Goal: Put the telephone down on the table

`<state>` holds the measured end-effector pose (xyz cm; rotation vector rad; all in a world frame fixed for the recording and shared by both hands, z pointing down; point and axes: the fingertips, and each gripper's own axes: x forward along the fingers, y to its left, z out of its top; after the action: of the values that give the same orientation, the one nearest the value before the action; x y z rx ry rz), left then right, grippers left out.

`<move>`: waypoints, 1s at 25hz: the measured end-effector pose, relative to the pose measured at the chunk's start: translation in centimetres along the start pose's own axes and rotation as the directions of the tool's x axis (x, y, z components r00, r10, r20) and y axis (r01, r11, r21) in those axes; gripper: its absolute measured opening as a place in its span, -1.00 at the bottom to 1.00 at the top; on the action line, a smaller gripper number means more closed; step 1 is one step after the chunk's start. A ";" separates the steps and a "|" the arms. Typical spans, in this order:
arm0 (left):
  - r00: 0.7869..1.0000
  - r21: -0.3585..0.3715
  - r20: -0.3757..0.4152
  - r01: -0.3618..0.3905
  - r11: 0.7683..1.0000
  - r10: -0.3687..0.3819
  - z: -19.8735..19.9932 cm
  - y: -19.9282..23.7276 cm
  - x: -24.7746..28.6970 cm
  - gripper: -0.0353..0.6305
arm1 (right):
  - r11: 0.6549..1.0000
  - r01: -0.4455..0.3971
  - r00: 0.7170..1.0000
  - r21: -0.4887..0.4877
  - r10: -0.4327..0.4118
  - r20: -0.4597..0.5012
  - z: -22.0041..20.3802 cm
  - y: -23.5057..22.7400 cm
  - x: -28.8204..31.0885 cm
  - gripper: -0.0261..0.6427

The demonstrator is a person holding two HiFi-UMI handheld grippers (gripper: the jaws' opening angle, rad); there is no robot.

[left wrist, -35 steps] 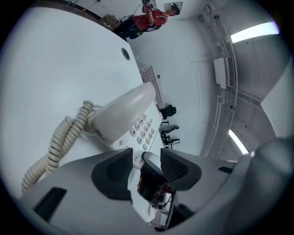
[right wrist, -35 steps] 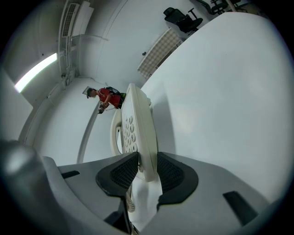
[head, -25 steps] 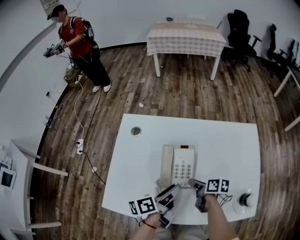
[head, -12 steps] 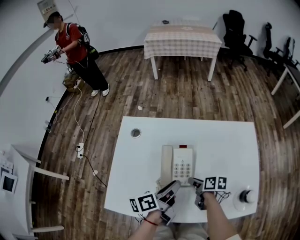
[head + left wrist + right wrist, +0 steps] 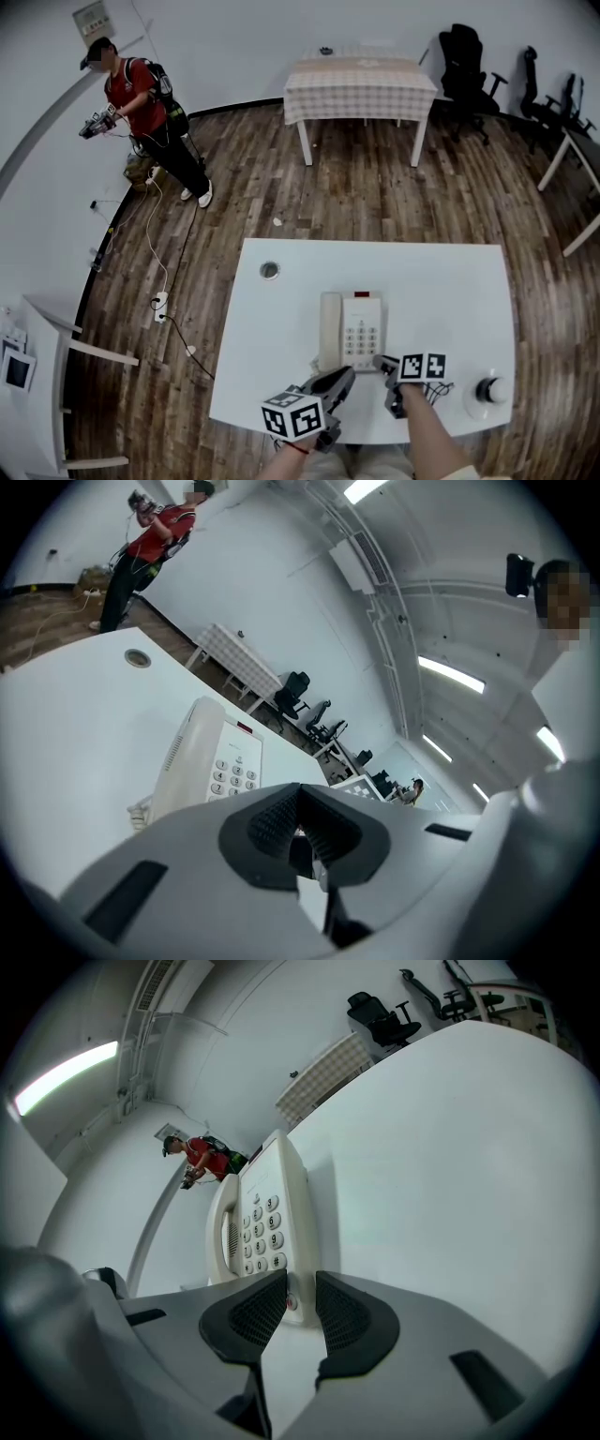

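A cream telephone (image 5: 352, 330) lies flat on the white table (image 5: 450, 291), its handset (image 5: 330, 328) in the cradle on its left side. My right gripper (image 5: 382, 364) is at the phone's near right corner. In the right gripper view (image 5: 300, 1307) the pads close on the near edge of the telephone (image 5: 262, 1218). My left gripper (image 5: 339, 380) hovers just in front of the phone's near left corner. It is shut and holds nothing, as the left gripper view (image 5: 302, 841) shows, with the telephone (image 5: 211, 761) beyond its tips.
A small black-and-white knob-like object (image 5: 487, 389) stands near the table's front right edge. A round cable hole (image 5: 270, 270) is at the far left. Beyond are a checked table (image 5: 361, 80), office chairs (image 5: 464, 56), a person in red (image 5: 141, 103) and a floor power strip (image 5: 159, 302).
My left gripper's jaws have closed with nothing between them, and it has shifted slightly. The right gripper stays at the phone's corner. The person in red has stepped a little further left.
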<state>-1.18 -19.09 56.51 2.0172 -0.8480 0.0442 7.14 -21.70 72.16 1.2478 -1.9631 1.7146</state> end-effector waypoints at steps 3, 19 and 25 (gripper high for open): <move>1.000 0.019 -0.007 -0.002 1.000 0.002 -0.1 -0.2 -0.2 -0.89 | 1.000 0.014 1.000 -0.003 -0.014 0.000 -0.1 -0.2 -0.1 -0.57; 1.000 0.055 -0.015 -0.003 0.998 0.003 0.5 -0.1 -0.8 -0.89 | 0.956 -0.066 0.995 -0.284 0.083 0.048 0.7 5.0 -3.8 -0.72; 0.999 0.100 -0.034 -0.003 0.995 0.007 0.3 -0.8 -0.8 -0.89 | 0.884 -0.155 0.972 -0.442 0.216 0.091 1.1 8.4 -6.7 -0.73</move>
<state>-1.41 -18.55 55.45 2.1017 -0.8437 0.1264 5.38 -20.30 61.60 1.0640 -2.4418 1.1825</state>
